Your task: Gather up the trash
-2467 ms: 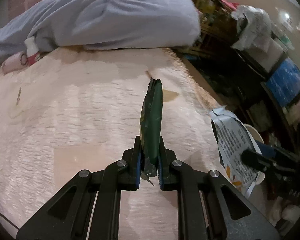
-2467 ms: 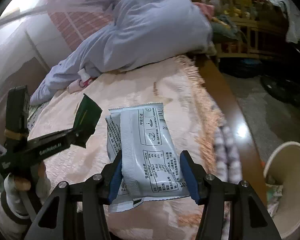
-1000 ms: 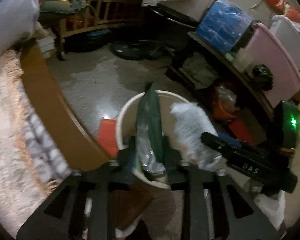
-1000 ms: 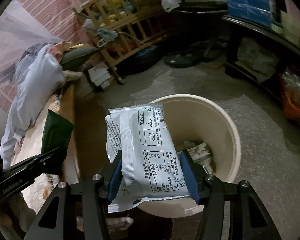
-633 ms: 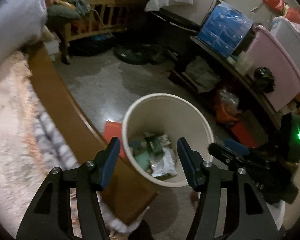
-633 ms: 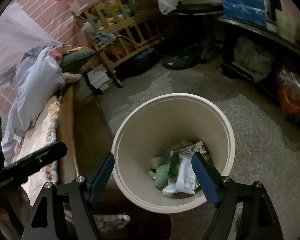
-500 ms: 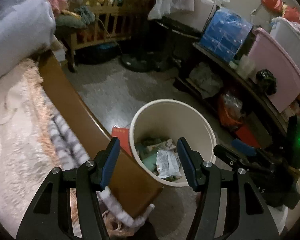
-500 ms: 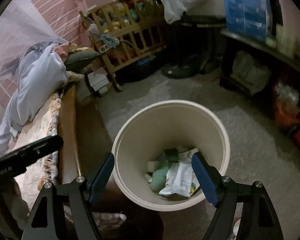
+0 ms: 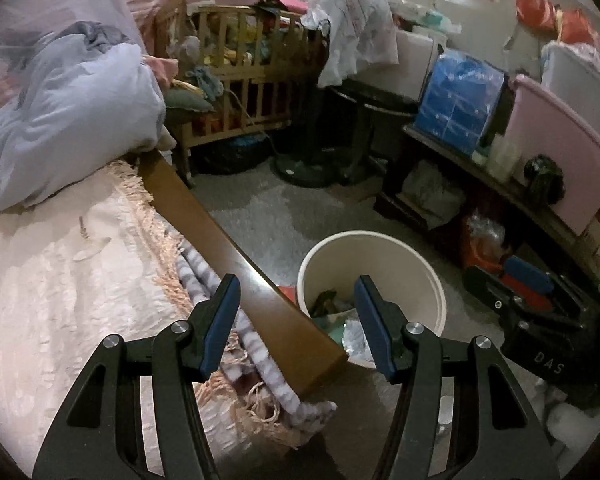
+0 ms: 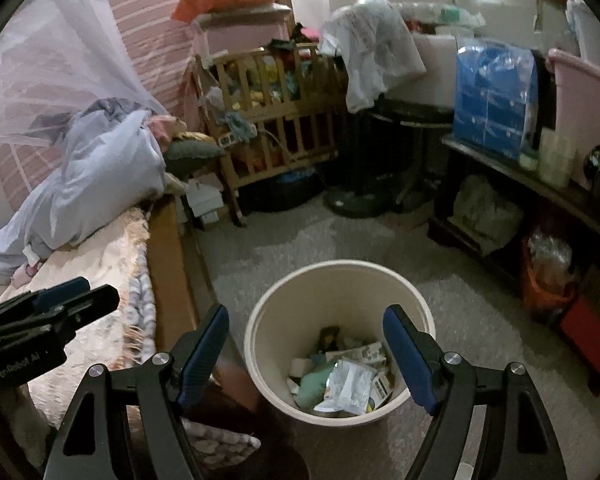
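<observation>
Two claws are seen, both with jaws parted and nothing held between them. The left claw [image 9: 296,320] is poised over the wooden side rail [image 9: 236,256] of the bed [image 9: 60,288], near the bed's foot corner; the right claw [image 10: 306,354] is poised directly above the bin [image 10: 260,344]. The left claw also shows at the left edge of the right wrist view, over the bed's fringe.

One cream bin stands on the floor [image 10: 284,240], just beside the rail. The trash [image 10: 340,380] lies at the bottom of the bin: one silver-white wrapper [image 10: 348,386] is uppermost, a pale green piece [image 10: 314,384] is beside it, and one dark green wrapper [image 10: 328,336] leans against the far wall of the bin. Further printed scraps are mixed in, but their count cannot be told in the dim light, perhaps three or four.

One bundled blue quilt [image 9: 72,120] is heaped at the far end of the bed. One wooden crib [image 10: 276,120] stands beyond the bed, and one blue pack [image 10: 494,100] rests on the dark shelf [image 10: 540,184] along the right wall.
</observation>
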Demonstrator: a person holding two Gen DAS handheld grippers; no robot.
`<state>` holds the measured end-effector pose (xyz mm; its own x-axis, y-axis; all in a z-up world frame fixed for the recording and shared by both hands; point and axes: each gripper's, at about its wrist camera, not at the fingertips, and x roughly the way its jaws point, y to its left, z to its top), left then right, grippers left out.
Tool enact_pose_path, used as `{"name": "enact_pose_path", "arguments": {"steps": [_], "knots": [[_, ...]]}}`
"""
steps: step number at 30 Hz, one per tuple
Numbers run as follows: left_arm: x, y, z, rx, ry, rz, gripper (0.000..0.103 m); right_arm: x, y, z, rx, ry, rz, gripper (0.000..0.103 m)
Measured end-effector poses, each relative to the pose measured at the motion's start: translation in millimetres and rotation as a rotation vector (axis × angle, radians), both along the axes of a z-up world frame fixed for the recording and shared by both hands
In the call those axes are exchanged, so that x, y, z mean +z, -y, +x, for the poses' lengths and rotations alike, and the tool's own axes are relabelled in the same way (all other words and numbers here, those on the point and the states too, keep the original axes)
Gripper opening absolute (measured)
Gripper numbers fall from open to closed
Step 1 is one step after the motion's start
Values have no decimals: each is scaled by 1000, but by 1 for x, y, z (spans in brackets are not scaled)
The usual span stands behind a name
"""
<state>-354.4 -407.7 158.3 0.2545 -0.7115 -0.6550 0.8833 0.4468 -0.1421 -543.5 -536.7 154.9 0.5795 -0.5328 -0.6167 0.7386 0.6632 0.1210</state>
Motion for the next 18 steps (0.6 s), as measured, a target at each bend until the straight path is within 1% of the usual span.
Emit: {"name": "enact_pose_path", "arguments": {"steps": [4,8,14,18], "knots": [[9,-9,-1,19,21,-24,58,14,-12,1,0,5,-48,77],[16,-18,-2,31,34,-44,58,25,-22,1,8,16,-71,77],[22,-24,-5,45,67,-64,58,32,-28,-2,11,24,-94,77],[24,-26,-6,49,80,-77,58,31,-30,-1,11,25,-96,77]]}}
